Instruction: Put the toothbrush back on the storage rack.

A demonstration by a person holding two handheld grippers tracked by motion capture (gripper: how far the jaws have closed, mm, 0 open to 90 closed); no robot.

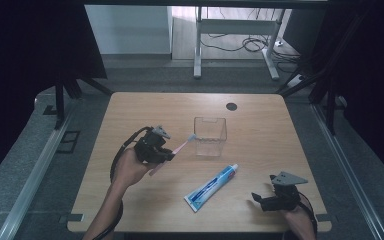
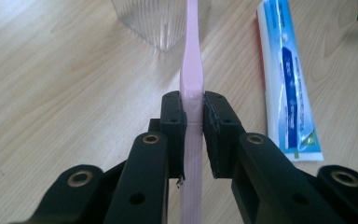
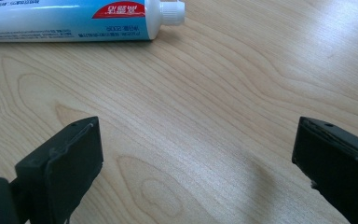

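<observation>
**Pink toothbrush clamped in left gripper beside clear cup; right gripper idle**

Left gripper [image 1: 166, 152]: jaws clenched on the handle of a pink toothbrush [image 1: 179, 148]. In the left gripper view the smooth, flat plastic handle [image 2: 191, 74] runs straight up between the two black pads toward 12 o'clock, and its lower part is finely ribbed. From the high view the brush is lifted off the table, and its white bristle head sits at the rim of the clear cup [image 1: 210, 136], at the cup's 9 o'clock edge; whether they touch I cannot tell.

Cup: transparent plastic, roughly square in plan, walls vertically ribbed, standing upright near table centre.

Toothpaste tube [image 1: 211, 187]: lies flat at 5 o'clock of the cup, well apart from it. Blue and white body, red patch near the shoulder, white ribbed screw cap [image 3: 172, 12]. The printing on it is too small to read.

Right gripper [image 1: 263, 199]: jaws released, standing wide with bare wood between them, at 3 o'clock of the tube's crimped end.

Table [image 1: 145, 107]: light wood-grain laminate, rounded corners, dark round grommet [image 1: 231, 106] near the far edge.
</observation>
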